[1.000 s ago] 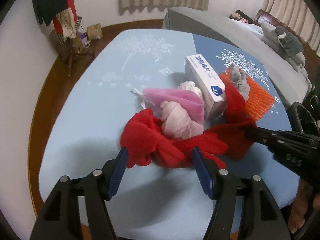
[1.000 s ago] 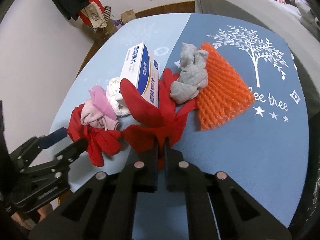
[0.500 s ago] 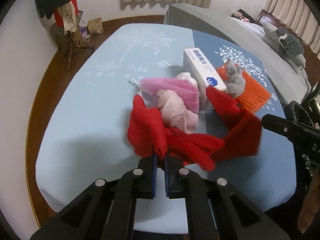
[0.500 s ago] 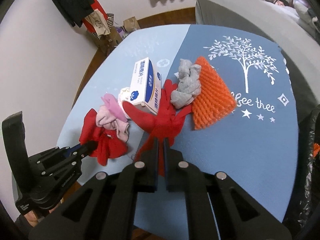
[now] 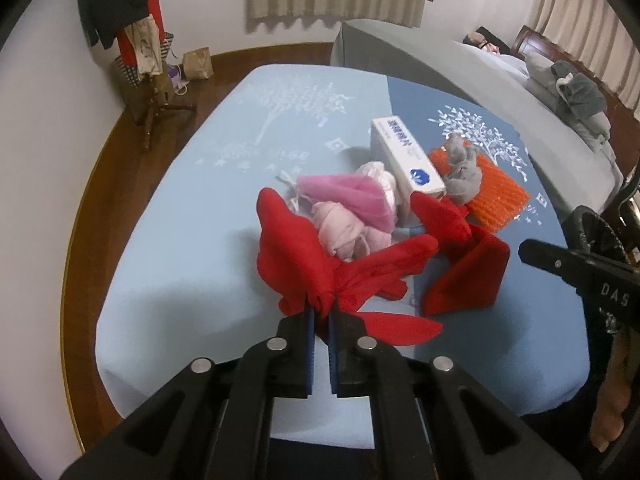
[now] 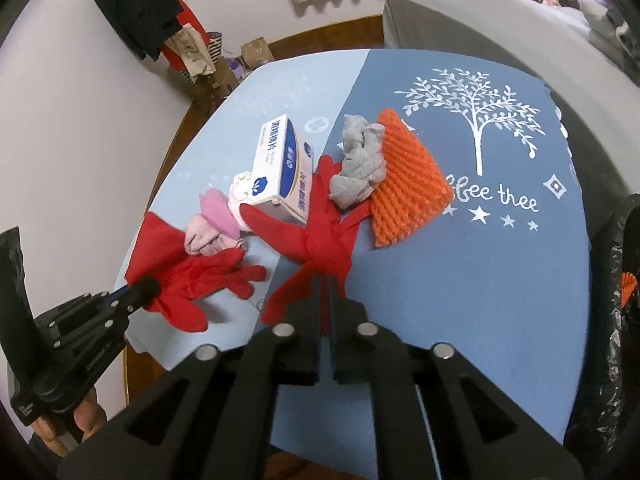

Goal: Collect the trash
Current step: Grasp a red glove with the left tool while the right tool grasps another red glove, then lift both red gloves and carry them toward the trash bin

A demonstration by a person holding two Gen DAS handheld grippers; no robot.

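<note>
Left gripper: jaws all but closed, pinching the bunched cuff of one red glove, glove lifted at the tips and fanning out ahead, fingers spread toward the right. Just beyond that glove: a pale pink rolled cloth, then a brighter pink pouch with a white crumpled wad tucked behind it. Farther ahead and slightly right: a white box with blue print, lying on its long side on the blue tablecloth. Right gripper: jaws just now easing open by a sliver, only a narrow slit between them, red fabric of the second red glove gathered in that slit and pressed by the pads, glove hanging up off the cloth. Directly ahead of these tips: the same white box, one corner touching the red fabric. Ahead and a little right: a grey crumpled sock resting on the near edge of an orange foam net. Far right of this gripper, at the table's edge: a glossy black bag, something orange showing inside. Both gloves well apart from that bag.
</note>
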